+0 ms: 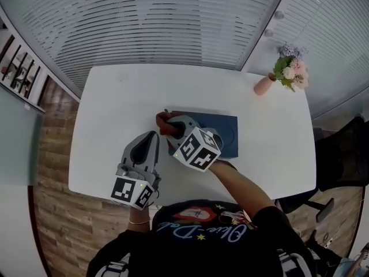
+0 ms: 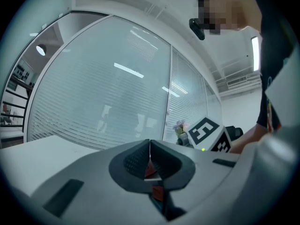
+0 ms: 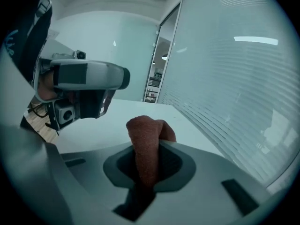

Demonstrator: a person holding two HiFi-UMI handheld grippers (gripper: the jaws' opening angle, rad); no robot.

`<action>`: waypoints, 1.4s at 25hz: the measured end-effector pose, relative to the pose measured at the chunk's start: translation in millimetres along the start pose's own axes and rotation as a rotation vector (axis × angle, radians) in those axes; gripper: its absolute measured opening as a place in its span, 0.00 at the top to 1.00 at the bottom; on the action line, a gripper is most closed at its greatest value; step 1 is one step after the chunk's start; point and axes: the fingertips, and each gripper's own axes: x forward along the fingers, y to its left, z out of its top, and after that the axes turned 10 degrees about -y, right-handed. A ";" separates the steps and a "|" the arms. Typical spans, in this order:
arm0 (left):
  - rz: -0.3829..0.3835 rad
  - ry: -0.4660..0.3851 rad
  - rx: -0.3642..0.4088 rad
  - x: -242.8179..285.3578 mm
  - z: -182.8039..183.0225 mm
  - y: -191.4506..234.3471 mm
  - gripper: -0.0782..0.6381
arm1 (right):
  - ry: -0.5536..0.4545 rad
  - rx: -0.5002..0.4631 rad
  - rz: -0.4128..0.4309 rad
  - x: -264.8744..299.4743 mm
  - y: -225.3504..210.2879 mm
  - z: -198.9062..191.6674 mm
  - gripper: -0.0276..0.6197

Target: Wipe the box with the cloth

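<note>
Right gripper (image 1: pixel 173 127) is pinching the cloth (image 1: pixel 164 122) at its tips over the box (image 1: pixel 226 133) edge, wiping apparently just starting; left gripper (image 1: pixel 151 137), jaws together and empty, is waiting beside it.

The box (image 1: pixel 222 133) lay mid-way across the table (image 1: pixel 127 97), the cloth (image 1: pixel 166 124) at its left end, my left gripper (image 1: pixel 152 136) nearer me, the vase (image 1: pixel 264 85) behind, right.

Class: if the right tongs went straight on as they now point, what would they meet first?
Probably nothing: past the cloth that the right tongs grip lies only bare table, with the left tongs off to one side. Depth is unclear.
</note>
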 end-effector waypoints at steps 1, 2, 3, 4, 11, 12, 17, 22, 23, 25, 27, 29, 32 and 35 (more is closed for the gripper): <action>0.001 0.003 0.001 -0.6 -0.9 -0.5 0.88 | 0.011 -0.016 0.006 1.5 2.3 -2.0 0.88; 0.000 0.005 0.001 -0.9 -1.2 -1.4 0.88 | 0.021 -0.036 0.009 2.4 3.7 -3.4 0.88; -0.002 0.006 0.002 -0.7 -0.9 -2.6 0.88 | 0.031 -0.058 0.008 2.7 4.3 -4.1 0.88; -0.004 0.005 0.002 -0.2 -0.2 -3.8 0.88 | 0.039 -0.076 0.006 2.2 4.3 -4.5 0.88; -0.005 0.003 0.006 0.8 -0.2 -8.1 0.88 | 0.039 -0.043 -0.020 -10.6 -4.5 -13.9 0.88; -0.005 0.004 0.006 0.5 0.0 -8.5 0.88 | 0.041 -0.040 -0.024 -12.7 -6.2 -15.4 0.88; -0.001 0.008 0.007 -1.1 0.5 -10.3 0.88 | 0.049 -0.018 -0.052 -23.0 -13.6 -22.5 0.88; -0.007 0.010 0.010 -0.4 0.0 -14.0 0.88 | 0.065 -0.005 -0.073 -34.6 -19.8 -31.3 0.88; -0.009 0.012 0.011 0.0 -0.4 -14.6 0.88 | 0.069 -0.002 -0.078 -37.2 -21.1 -33.4 0.88; -0.013 0.014 0.011 0.9 -0.9 -15.9 0.88 | 0.081 0.000 -0.090 -43.0 -24.2 -38.6 0.88; -0.017 0.017 0.012 2.2 -1.3 -17.5 0.88 | 0.091 -0.001 -0.107 -49.4 -27.6 -44.2 0.88; -0.022 0.021 0.012 3.9 -1.9 -19.1 0.88 | 0.094 0.003 -0.125 -55.2 -30.3 -48.5 0.88; -0.034 0.023 0.014 7.5 -2.6 -22.2 0.88 | 0.098 0.009 -0.146 -62.6 -33.7 -54.1 0.88; -0.046 0.024 0.014 9.1 -2.9 -25.9 0.88 | 0.102 0.023 -0.165 -71.4 -35.3 -60.0 0.88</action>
